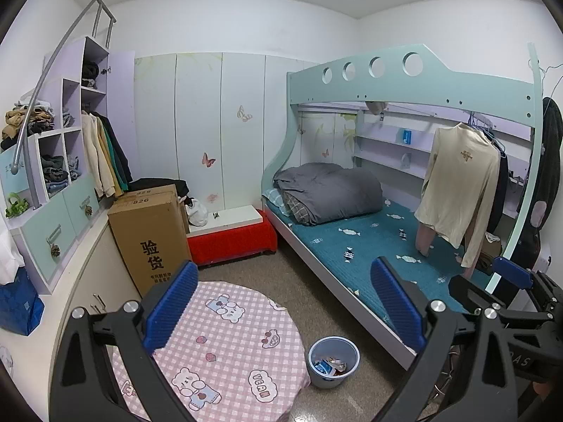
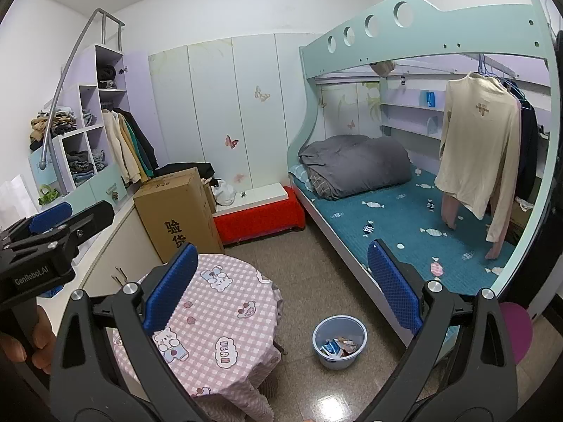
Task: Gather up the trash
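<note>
The blue bin with crumpled wrappers inside stands on the floor between the round surface (pink checked cloth with bears) and the bunk bed. More wrappers lie scattered on the teal mattress. The left tongs and the right tongs both gape wide, holding nothing, raised above the floor

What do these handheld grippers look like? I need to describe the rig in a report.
Both the left gripper and the right gripper have black frames with silver bolts and blue textured finger pads. White "GenRobot.AI" lettering marks the left gripper's body.
</note>
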Available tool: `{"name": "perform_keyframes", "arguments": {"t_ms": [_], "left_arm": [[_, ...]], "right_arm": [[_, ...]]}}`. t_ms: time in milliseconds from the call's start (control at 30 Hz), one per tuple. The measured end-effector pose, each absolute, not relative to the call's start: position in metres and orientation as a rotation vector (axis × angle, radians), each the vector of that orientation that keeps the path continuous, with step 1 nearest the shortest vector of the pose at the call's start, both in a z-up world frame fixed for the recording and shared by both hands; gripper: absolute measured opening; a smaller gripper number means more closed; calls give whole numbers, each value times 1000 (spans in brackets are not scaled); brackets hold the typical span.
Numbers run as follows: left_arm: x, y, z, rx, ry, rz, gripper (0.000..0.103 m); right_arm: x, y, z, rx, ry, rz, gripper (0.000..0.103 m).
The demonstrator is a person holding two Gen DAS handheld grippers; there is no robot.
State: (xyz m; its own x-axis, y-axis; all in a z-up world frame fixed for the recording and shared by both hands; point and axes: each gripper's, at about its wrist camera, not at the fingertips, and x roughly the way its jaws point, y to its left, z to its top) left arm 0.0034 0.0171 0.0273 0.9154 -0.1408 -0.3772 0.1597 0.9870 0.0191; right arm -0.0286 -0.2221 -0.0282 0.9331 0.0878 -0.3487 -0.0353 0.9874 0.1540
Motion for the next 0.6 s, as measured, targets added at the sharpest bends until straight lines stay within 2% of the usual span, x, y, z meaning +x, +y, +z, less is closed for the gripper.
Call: {"name": "perform_keyframes", "arguments": {"t_ms": [600], "left_arm": [[10,14,21,52,391,-159,97]], "right_arm": [[-19,-225,-35,148,371,62,95]]}}
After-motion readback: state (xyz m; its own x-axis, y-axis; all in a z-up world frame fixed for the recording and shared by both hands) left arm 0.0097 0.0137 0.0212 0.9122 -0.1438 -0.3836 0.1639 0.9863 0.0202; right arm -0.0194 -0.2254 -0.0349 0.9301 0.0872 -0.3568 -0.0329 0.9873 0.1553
